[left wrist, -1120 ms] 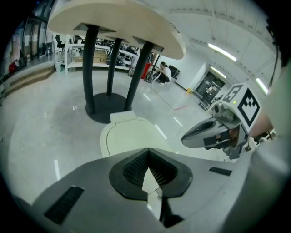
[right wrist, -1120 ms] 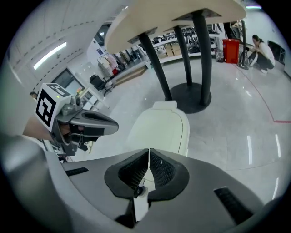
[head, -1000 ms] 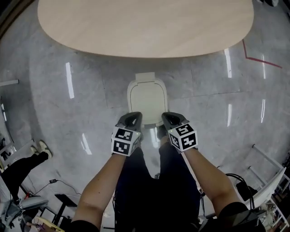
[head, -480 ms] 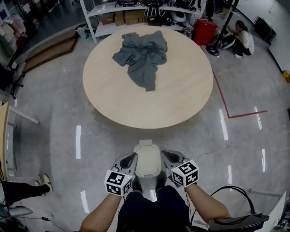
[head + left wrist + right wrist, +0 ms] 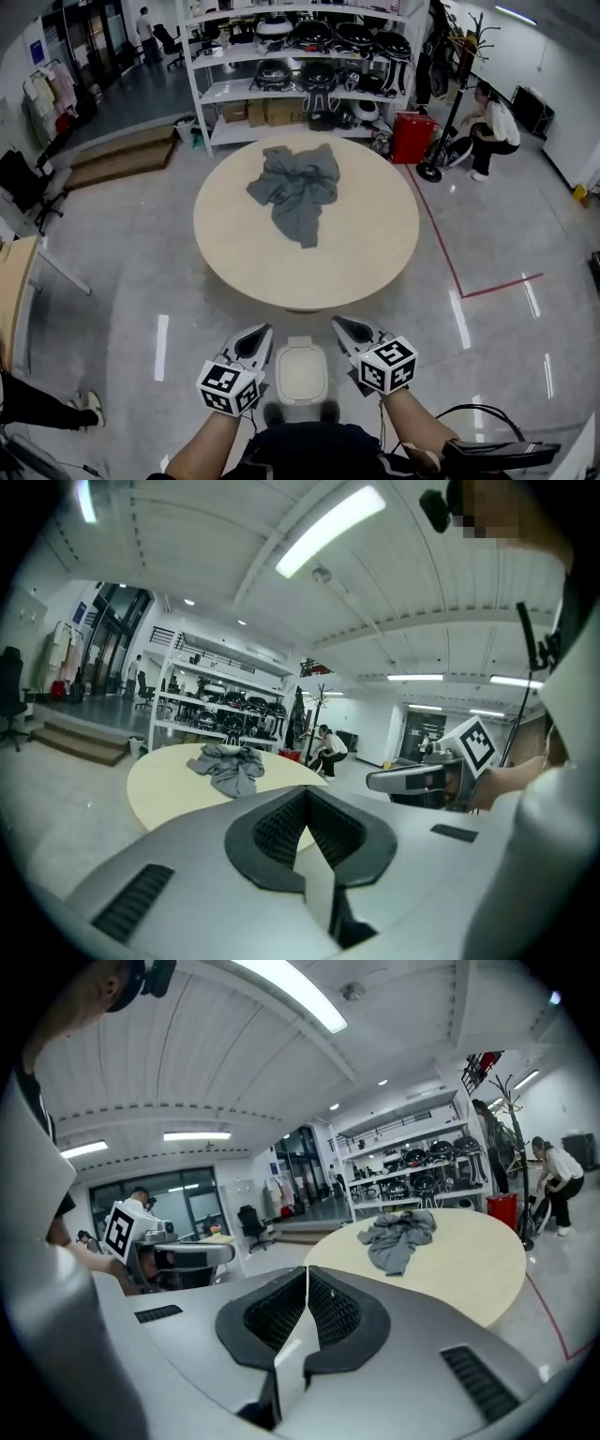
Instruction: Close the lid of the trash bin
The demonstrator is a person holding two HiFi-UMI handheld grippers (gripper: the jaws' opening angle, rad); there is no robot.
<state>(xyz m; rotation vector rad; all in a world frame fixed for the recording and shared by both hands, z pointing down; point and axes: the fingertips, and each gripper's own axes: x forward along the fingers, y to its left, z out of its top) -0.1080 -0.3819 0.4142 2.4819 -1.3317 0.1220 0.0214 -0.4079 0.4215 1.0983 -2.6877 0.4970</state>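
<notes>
The white trash bin (image 5: 302, 373) stands on the grey floor just in front of my feet, and its lid lies flat on top. My left gripper (image 5: 254, 337) hovers to the left of the bin and above it, shut and holding nothing. To the right of the bin, my right gripper (image 5: 346, 329) is held at the same height, also shut and empty. The left gripper view has its own jaws (image 5: 307, 806) pressed together, with the right gripper (image 5: 420, 778) off to one side. The right gripper view likewise has its jaws (image 5: 307, 1290) together. Neither gripper view has the bin in it.
A round wooden table (image 5: 375, 246) stands just beyond the bin, with a grey cloth (image 5: 298, 195) crumpled on it. Behind it are metal shelves (image 5: 300, 66) and a red box (image 5: 410, 137). A person (image 5: 489, 127) crouches at back right. Red tape (image 5: 469, 281) marks the floor.
The head view has lifted away from the bin, which now looks smaller and lower in frame. Both grippers rose off the lid and spread to either side; the lid stays down.
</notes>
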